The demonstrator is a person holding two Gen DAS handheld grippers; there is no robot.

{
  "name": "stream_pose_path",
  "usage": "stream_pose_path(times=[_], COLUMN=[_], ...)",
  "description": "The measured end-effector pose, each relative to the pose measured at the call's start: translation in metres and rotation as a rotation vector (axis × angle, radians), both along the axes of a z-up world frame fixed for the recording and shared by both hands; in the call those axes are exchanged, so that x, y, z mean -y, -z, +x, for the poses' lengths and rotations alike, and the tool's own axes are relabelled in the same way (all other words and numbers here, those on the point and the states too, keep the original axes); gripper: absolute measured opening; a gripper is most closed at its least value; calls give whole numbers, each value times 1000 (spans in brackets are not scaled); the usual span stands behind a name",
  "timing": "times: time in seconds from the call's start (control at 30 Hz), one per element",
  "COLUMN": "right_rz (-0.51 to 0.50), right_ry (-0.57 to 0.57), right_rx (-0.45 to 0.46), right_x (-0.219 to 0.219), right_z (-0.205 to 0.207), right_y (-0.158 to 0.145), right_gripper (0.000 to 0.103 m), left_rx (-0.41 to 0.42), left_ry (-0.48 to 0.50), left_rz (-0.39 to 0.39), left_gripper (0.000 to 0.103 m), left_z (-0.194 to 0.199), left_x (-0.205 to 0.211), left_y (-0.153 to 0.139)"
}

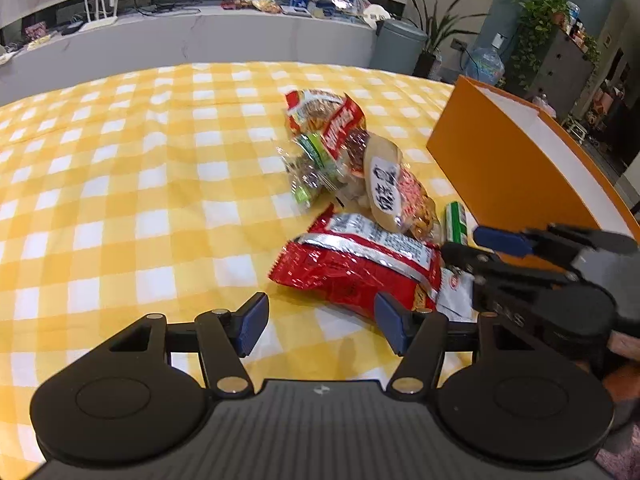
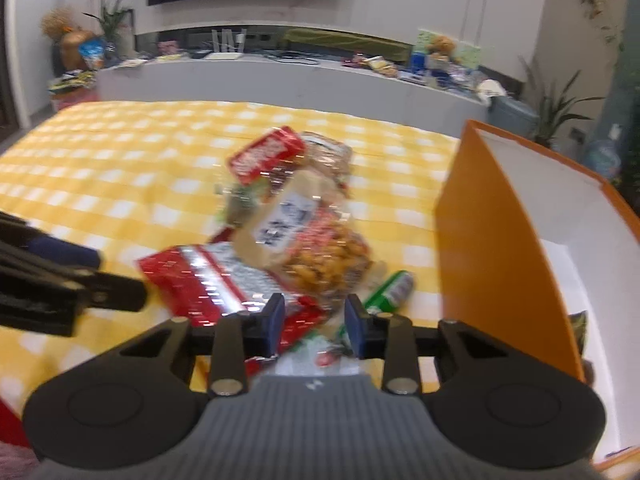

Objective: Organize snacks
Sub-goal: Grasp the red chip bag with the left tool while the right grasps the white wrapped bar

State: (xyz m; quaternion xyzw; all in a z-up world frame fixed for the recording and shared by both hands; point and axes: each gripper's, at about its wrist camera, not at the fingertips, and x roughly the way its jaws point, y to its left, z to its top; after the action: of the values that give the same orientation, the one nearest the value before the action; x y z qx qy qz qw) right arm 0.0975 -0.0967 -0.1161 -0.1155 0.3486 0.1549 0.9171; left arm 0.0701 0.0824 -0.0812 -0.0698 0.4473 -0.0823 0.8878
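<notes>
- Table [image 1: 120,184] with a yellow checked cloth.
- Snack packets [image 1: 352,200] heaped near its right edge.
- Orange box [image 1: 500,168] just beside them.

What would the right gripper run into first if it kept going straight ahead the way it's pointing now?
Most likely the white snack packet lying just ahead of the right gripper, whose jaws stand open. Past it sits the peanut bag. The view is blurred, so depth is uncertain.

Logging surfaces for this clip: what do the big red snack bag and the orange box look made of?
Red snack bag: glossy metallised plastic film, judging by its crinkles, glare and silver seam strip. Orange box: probably matte cardboard, with flat stiff walls and a white inside.
</notes>
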Motion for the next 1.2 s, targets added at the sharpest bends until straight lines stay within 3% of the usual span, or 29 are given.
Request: stream_pose_path(times=[0.33, 0.5, 0.73, 0.83, 1.03, 1.2], right_rz=[-184, -96, -53, -60, 10, -42], right_ry=[-83, -207, -312, -286, -228, -241], right_rx=[37, -1, -15, 22, -42, 14], right_x=[-17, -33, -54, -48, -36, -54], right_z=[3, -9, -20, -19, 4, 14], right_y=[21, 17, 21, 15, 14, 22], right_gripper=[31, 29, 29, 29, 29, 25], left_rx=[-49, -78, -96, -106, -117, -118], left_ry=[-26, -105, -188, -198, -243, -262], left_rz=[-84, -112, -160, -170, -156, -155], left_gripper=[72, 76, 77, 77, 77, 77], left_z=[-1, -2, 0, 6, 15, 10], left_x=[-8, -25, -41, -41, -36, -44], left_y=[-2, 0, 4, 6, 9, 6])
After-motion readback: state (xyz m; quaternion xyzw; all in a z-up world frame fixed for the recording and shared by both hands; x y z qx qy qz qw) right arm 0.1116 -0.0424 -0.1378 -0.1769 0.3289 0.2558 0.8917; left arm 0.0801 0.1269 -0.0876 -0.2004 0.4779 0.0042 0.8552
